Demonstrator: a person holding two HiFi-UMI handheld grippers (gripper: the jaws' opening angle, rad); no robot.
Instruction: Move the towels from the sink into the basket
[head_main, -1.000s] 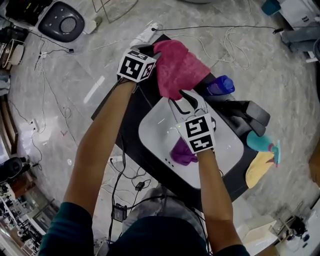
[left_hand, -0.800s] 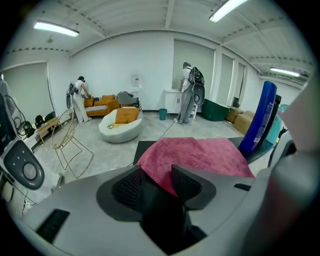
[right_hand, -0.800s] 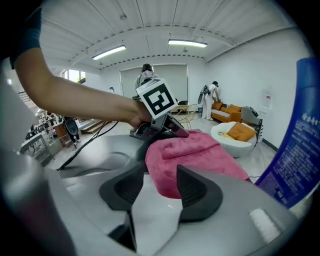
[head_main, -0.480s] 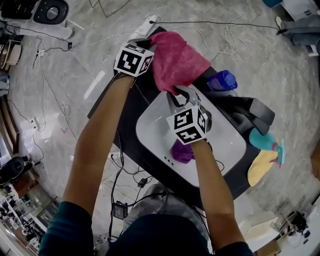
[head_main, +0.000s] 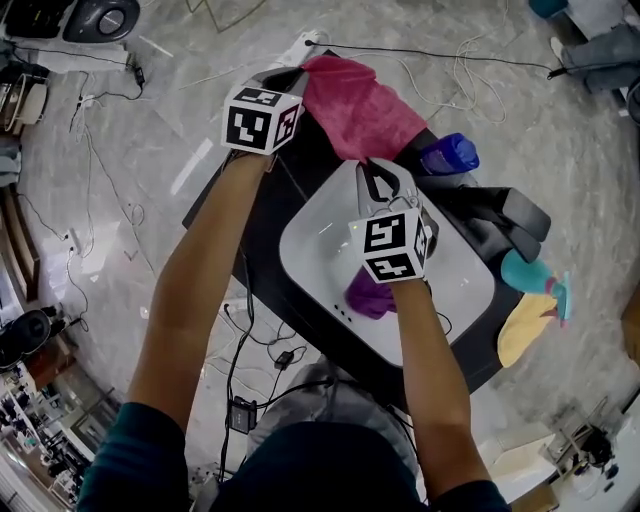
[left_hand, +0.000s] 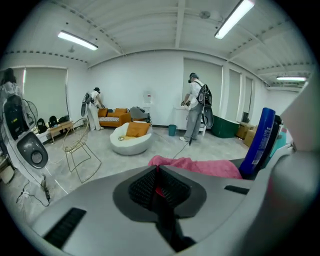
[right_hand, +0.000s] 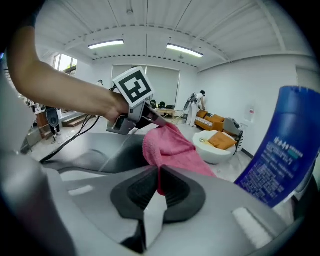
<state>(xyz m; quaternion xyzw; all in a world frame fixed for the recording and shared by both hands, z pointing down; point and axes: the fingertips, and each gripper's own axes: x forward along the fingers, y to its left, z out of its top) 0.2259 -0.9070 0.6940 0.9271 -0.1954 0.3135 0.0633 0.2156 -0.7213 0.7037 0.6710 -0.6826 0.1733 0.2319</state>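
A pink towel (head_main: 358, 100) is stretched between my two grippers over the far edge of the black table (head_main: 262, 262). My left gripper (head_main: 298, 76) has just closed its jaws on the towel's far left corner, and pink cloth shows between its pads (left_hand: 158, 189). My right gripper (head_main: 372, 168) has just closed its jaws on the towel's near edge, above the white sink (head_main: 312, 262). The right gripper view shows the pink towel (right_hand: 167, 146) running from those jaws up to the left gripper (right_hand: 150, 118). A purple towel (head_main: 368, 296) lies in the sink under my right wrist.
A blue bottle (head_main: 448, 155) stands behind the sink, close to the right gripper. Dark fittings (head_main: 505, 222), a teal spray bottle (head_main: 527, 273) and a yellow cloth (head_main: 520, 335) lie to the right. Cables (head_main: 110, 210) trail over the marble floor. Two people (left_hand: 196, 112) stand far off.
Both grippers stood open at the pink towel and are now shut on it. The left gripper has lifted its corner up, and the right gripper has pinched the near edge.
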